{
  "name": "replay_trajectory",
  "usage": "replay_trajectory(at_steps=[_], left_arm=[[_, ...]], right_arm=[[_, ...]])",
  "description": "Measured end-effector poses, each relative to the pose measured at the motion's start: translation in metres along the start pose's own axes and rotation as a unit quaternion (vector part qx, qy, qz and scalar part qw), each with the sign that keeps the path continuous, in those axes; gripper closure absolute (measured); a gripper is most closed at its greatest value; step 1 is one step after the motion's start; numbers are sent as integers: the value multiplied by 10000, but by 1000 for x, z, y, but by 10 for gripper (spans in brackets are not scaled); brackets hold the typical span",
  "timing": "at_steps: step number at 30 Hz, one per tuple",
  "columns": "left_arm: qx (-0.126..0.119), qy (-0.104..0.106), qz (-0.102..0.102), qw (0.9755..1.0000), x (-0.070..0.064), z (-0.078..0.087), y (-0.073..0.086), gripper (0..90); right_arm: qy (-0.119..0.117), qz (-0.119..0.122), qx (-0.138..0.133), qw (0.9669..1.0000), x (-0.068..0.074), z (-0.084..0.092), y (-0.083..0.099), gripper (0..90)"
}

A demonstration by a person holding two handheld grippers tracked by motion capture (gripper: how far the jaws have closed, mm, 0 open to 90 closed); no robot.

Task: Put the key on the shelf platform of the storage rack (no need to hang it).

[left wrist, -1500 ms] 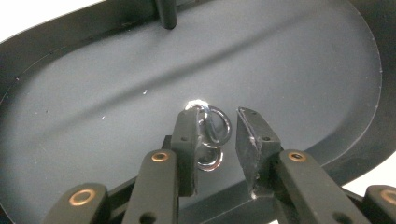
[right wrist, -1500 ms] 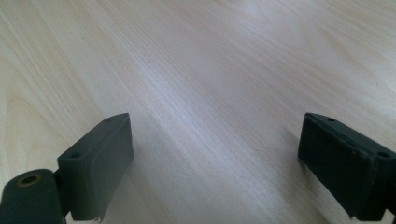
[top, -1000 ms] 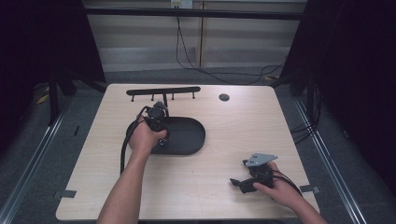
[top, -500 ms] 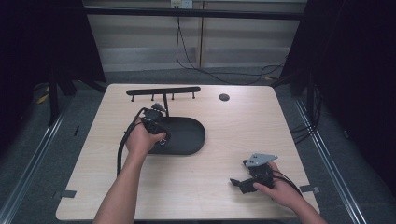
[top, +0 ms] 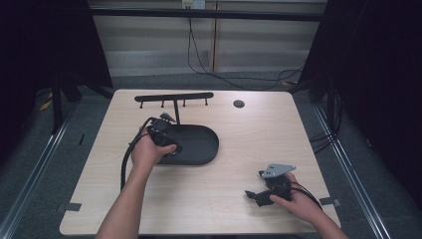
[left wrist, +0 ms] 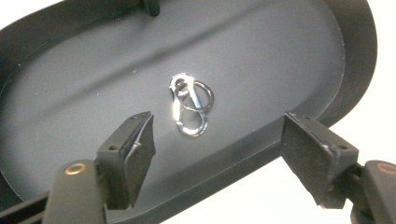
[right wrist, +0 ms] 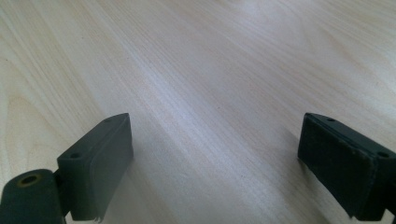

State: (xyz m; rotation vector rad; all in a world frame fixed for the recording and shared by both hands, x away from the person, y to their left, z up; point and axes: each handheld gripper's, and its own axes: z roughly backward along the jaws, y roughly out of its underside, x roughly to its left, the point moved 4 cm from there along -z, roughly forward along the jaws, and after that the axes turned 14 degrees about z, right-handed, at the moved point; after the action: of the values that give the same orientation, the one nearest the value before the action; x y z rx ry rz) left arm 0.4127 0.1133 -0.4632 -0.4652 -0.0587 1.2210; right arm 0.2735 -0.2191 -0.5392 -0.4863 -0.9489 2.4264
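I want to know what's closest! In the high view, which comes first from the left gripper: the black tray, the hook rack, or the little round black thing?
From the left gripper, nearest first:
1. Black tray, right under its open jaws, mid-table.
2. Hook rack, just behind the tray.
3. Round black thing, at the far edge, off to the right.

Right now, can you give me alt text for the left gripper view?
A small silver clip with a ring lies loose on the floor of a black oval tray. The left gripper hovers over it, jaws wide apart after just opening, touching nothing. Pale table shows past the tray's rim.
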Motion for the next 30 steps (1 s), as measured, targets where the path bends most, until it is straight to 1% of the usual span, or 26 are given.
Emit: replay_trajectory(at_steps=[1,3,4,5,6,8,10,11,14,15,16,18,20,21,25,26,28,30], left_arm=[[-9,17,44,10000,-1,0,1,239],[-23,73,34,10000,-1,1,2,226],[-32,79,20,10000,-1,2,2,219],[-38,77,-57,9999,-1,2,2,210],[-39,88,14,10000,-2,2,4,204],[-62,107,32,9999,-1,2,5,197],[-44,138,-11,9999,-1,3,7,196],[-43,121,-54,9999,0,3,8,195],[-48,133,-16,9999,0,4,11,192],[-59,126,-32,9999,0,4,12,192],[-34,129,-81,9999,1,5,13,191],[-38,126,-37,9999,3,5,16,191],[-26,114,-58,9999,5,7,18,192],[-33,119,-29,9999,5,8,19,192],[22,110,-73,9999,10,11,24,192],[20,118,-12,9999,11,12,25,192],[71,76,-61,9999,14,13,28,192],[88,62,-41,9999,16,15,30,192]], right_arm=[[-1,-5,2,10000,0,0,0,97],[0,6,-3,10000,0,0,0,97],[-2,2,0,10000,0,0,0,97],[-2,6,-3,10000,0,0,0,98],[-3,0,-1,10000,0,0,0,97],[-2,2,-1,10000,0,0,0,97],[-2,-5,1,10000,0,0,0,97],[-2,0,0,10000,0,0,0,97],[-3,1,0,10000,0,0,0,97],[-4,0,1,10000,0,0,0,97],[-2,0,1,10000,0,0,0,97],[-3,-1,1,10000,0,0,0,97],[-4,0,1,10000,0,0,0,97],[-3,0,-1,10000,0,0,0,97],[-4,0,1,10000,0,0,0,97],[-4,0,1,10000,0,0,0,97],[-3,0,0,10000,0,0,0,98],[-3,2,0,10000,0,0,0,97]])
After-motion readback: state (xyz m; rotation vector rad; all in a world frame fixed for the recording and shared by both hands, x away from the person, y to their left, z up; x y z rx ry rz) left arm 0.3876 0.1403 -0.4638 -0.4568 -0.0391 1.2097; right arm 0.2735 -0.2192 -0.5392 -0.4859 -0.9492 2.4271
